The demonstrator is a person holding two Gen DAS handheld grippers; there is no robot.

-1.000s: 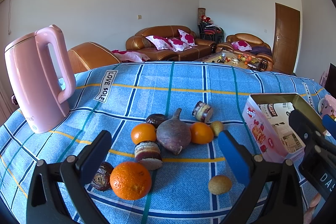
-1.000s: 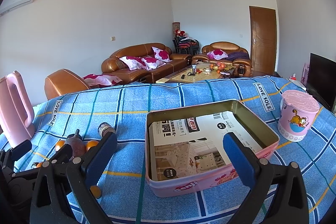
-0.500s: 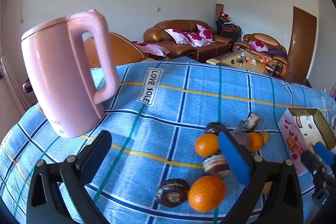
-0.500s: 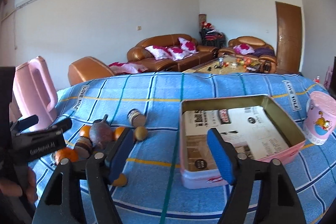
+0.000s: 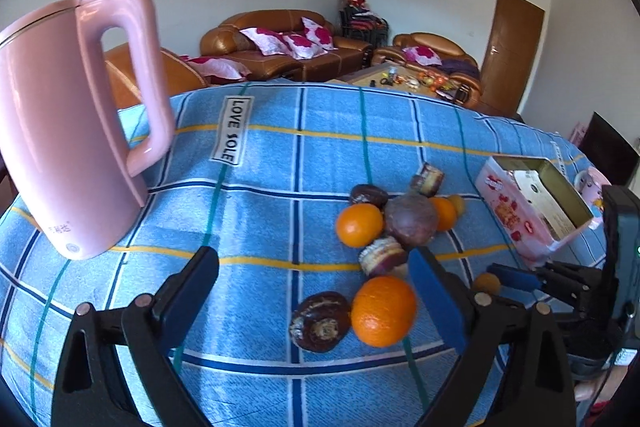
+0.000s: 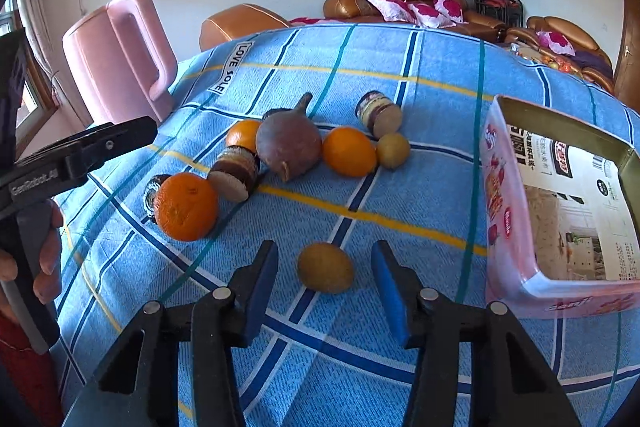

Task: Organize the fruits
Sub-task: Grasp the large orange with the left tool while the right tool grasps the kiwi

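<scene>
Fruits lie in a cluster on the blue checked cloth: three oranges, the nearest one [image 6: 186, 207], a purple root [image 6: 288, 143], dark brown fruits [image 5: 320, 321], striped cut pieces [image 6: 236, 169] and a kiwi [image 6: 394, 150]. A second kiwi [image 6: 325, 267] lies alone nearer me. My right gripper [image 6: 324, 255] straddles it with its jaws closing, and a gap still shows on both sides. My left gripper [image 5: 316, 279] hovers over the near orange [image 5: 382, 311] and a dark fruit, wide but closing, with its pads touching nothing. The pink tin box [image 6: 504, 211] stands open at the right.
A tall pink kettle [image 5: 68, 131] stands on the left of the cloth. A pink cup [image 5: 588, 183] sits behind the tin. A hand [image 6: 44, 259] holds the left gripper's handle at the left edge. Sofas and a coffee table lie beyond the far edge.
My right gripper swung left from over the tin, dropped to the lone kiwi and narrowed around it. The left view turned left toward the kettle, then held still.
</scene>
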